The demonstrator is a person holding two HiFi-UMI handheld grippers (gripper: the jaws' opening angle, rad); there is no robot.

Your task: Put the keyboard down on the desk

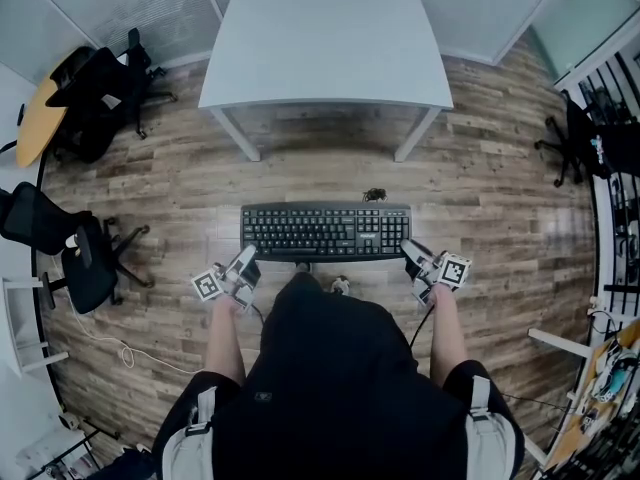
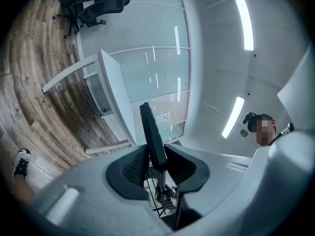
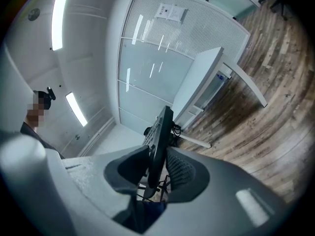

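Two grippers (image 1: 247, 265) (image 1: 410, 256) clamp keyboard (image 1: 325, 231) ends; desk (image 1: 325, 38) edge ahead.

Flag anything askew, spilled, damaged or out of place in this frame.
Nothing looks spilled or damaged. The keyboard is level, held in the air short of the desk, with the left gripper and right gripper shut on its ends. The one loose item is a bunched cable at its far edge.

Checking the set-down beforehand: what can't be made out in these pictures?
Head view: key print on the black plastic keyboard, too small to read.
Head view: the keyboard's underside, turned toward the brown wooden floor.
Head view: the small dark tangle beyond the keyboard, too small to identify.
Gripper views: most keys, as the keyboard shows nearly edge-on.
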